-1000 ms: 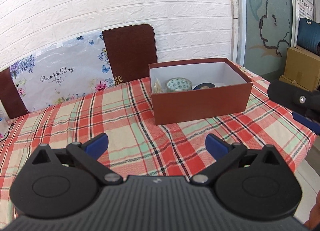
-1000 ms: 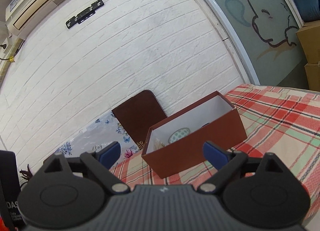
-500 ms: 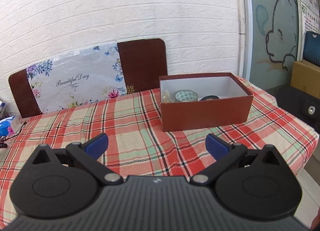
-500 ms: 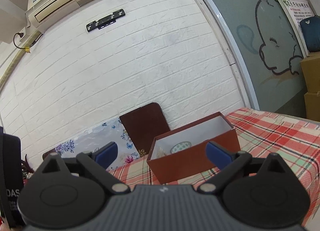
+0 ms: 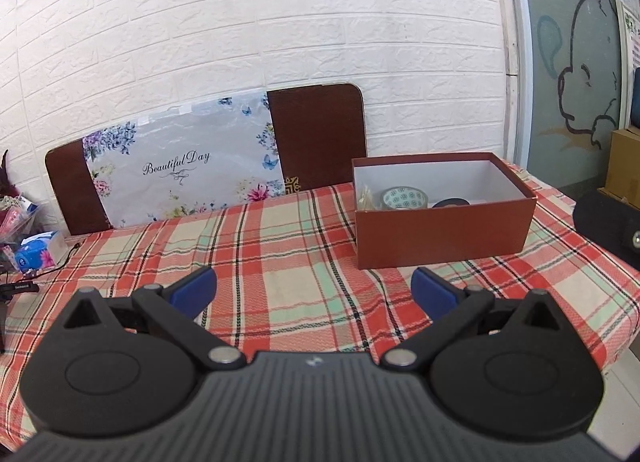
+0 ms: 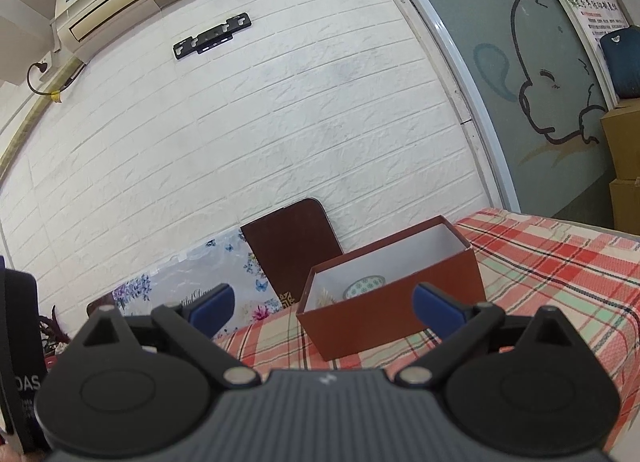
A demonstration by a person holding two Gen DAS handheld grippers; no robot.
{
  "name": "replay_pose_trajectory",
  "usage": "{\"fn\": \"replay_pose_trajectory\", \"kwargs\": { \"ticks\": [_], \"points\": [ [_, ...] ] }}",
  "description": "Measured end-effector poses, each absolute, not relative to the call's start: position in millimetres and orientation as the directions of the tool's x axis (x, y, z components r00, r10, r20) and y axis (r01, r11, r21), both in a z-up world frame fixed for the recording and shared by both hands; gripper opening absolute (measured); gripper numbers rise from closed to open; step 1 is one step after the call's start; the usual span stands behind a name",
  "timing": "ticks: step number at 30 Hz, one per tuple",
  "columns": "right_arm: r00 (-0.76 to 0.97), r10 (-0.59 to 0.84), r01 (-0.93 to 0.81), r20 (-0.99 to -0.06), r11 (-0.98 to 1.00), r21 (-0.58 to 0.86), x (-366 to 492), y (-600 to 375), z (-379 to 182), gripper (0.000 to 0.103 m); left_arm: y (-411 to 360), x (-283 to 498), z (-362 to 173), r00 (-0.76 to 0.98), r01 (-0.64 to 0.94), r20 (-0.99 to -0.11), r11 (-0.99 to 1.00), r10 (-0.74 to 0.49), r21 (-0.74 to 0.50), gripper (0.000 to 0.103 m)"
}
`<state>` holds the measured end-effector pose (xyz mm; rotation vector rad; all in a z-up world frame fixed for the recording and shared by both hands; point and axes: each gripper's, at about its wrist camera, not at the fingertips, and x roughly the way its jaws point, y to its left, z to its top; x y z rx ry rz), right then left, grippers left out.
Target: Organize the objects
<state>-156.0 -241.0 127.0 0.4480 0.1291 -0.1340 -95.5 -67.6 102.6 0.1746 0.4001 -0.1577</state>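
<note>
A brown cardboard box [image 5: 440,234] with a white inside stands on the checked tablecloth at the right, seen too in the right wrist view as the box [image 6: 392,310]. In it lie a roll of patterned tape [image 5: 404,198], a dark roll [image 5: 451,203] and a pale crumpled item [image 5: 365,198]. My left gripper [image 5: 314,288] is open over the cloth, well short of the box, holding nothing. My right gripper [image 6: 326,306] is open too, held above the table and aimed toward the box, with nothing between its fingers.
A floral board [image 5: 180,178] and a brown panel [image 5: 320,134] lean on the white brick wall behind the table. Clutter and a blue tissue pack [image 5: 36,254] sit at the left edge. Part of the other gripper [image 5: 608,222] shows at the right. Cardboard cartons [image 6: 624,150] stand beyond the table.
Both grippers drew back from the box and tilted up a little, so the box looks smaller and more wall shows. The right gripper rolled toward level. Both stayed open and empty.
</note>
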Motion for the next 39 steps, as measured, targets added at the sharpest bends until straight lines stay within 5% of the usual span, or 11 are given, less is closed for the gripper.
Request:
{"fn": "replay_pose_trajectory", "kwargs": {
  "ticks": [20,39],
  "points": [
    [0.978,-0.106,0.172,-0.178,0.892,0.418,-155,-237,120,0.1,-70,-93,95,0.862,0.257,-0.485,0.952,-0.148,0.166,0.103],
    [0.977,-0.107,0.176,-0.183,0.891,0.418,-156,-235,117,0.1,-60,-88,93,0.823,0.295,-0.525,0.953,-0.217,0.07,0.103]
  ]
}}
